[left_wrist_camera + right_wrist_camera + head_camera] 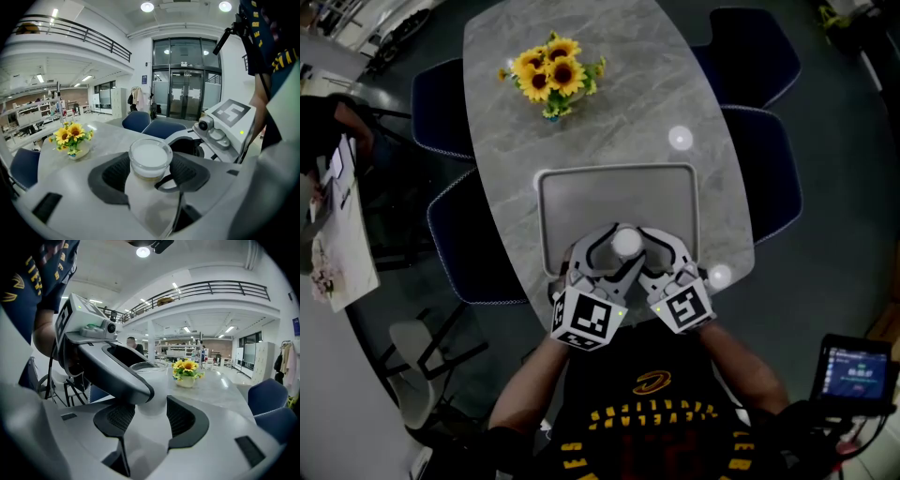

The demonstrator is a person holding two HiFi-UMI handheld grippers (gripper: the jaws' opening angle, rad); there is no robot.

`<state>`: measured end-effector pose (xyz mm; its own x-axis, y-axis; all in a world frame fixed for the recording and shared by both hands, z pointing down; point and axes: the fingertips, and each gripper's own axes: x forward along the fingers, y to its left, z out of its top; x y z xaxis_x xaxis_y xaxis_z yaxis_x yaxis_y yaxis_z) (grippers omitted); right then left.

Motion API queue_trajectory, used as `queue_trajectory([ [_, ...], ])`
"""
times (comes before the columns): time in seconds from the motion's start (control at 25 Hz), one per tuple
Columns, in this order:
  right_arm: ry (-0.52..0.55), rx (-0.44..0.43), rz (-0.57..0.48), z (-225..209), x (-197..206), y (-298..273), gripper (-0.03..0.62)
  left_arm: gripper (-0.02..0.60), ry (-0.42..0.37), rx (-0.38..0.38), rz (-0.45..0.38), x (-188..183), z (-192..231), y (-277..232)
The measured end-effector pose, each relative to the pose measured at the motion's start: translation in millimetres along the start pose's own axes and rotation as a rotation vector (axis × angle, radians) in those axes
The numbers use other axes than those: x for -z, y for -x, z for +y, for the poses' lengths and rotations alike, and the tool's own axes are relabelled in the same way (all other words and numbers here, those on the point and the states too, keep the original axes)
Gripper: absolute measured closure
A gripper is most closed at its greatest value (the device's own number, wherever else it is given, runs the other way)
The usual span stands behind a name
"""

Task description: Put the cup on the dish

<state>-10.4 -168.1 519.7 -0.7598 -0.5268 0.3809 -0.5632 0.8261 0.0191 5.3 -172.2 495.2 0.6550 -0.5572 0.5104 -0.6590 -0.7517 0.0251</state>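
A frosted white cup with a white top stands over the near part of the grey rectangular dish on the marble table. Both grippers meet at it from the near side. The left gripper has its dark pads pressed to both sides of the cup. The right gripper also closes on the cup, and one finger of the left gripper crosses in front of its left pad. In the left gripper view, the right gripper's marker cube shows just beyond the cup. Whether the cup's base rests on the dish is hidden.
A vase of sunflowers stands at the table's far end, well beyond the dish. Blue chairs flank the table on both sides. The table's near edge runs just under the grippers. A small screen device sits at lower right.
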Motion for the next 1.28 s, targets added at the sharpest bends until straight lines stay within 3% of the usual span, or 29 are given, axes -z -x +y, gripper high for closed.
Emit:
queue_trajectory([
  [1.28,0.011,-0.018,0.163,-22.2,85.9,-56.2,0.378,0.316,0.027,-0.025,0.092,73.6,30.4,-65.0],
])
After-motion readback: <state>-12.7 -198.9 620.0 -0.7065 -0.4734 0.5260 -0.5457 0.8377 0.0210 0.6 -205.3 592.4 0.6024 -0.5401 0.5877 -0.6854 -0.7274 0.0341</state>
